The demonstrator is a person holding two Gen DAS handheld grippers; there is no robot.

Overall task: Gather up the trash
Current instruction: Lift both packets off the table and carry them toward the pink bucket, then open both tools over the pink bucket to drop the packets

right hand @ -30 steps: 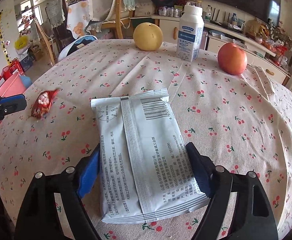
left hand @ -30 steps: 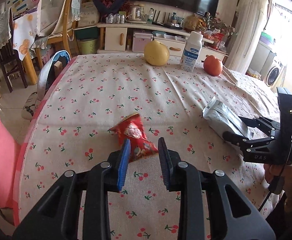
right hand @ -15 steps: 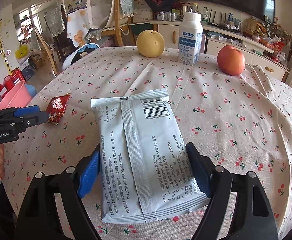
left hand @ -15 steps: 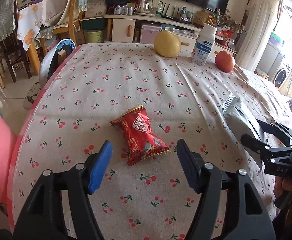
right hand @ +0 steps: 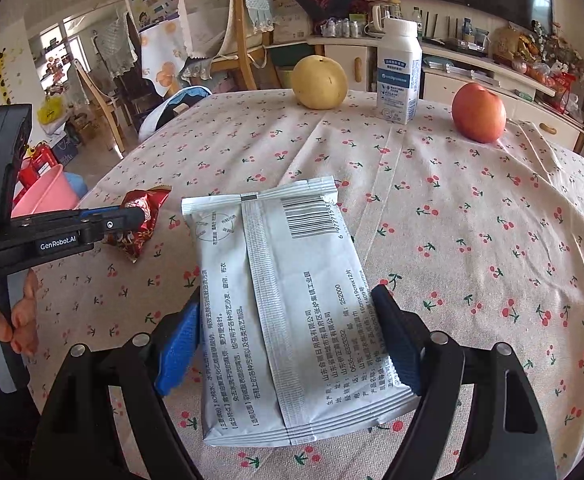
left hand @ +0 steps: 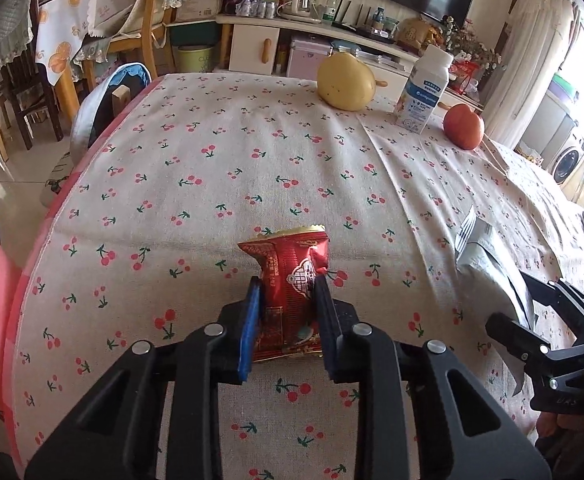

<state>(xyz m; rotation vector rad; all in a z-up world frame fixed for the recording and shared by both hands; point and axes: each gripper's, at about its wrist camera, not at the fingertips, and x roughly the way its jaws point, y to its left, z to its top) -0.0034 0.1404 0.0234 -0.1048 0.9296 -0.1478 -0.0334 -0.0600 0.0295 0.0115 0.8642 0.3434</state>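
Observation:
My left gripper [left hand: 286, 294] is shut on a red snack wrapper [left hand: 288, 272], which lies on the cherry-print tablecloth [left hand: 252, 168]; the wrapper also shows in the right wrist view [right hand: 140, 220] between the left gripper's fingers [right hand: 112, 222]. My right gripper [right hand: 288, 320] is shut on a silver-grey packet [right hand: 288, 300] with a barcode, its fingers pressing both long sides. The packet shows in the left wrist view [left hand: 488, 260] at the right, held by the right gripper [left hand: 532, 320].
At the far side of the table stand a yellow pear [right hand: 320, 82], a white milk bottle [right hand: 398, 72] and a red apple [right hand: 478, 112]. A pink bin [right hand: 46, 196] stands on the floor left of the table. Chairs and a TV cabinet lie beyond.
My left gripper opened wide, moved forward around the red wrapper and closed on it. My right gripper kept its hold on the silver packet.

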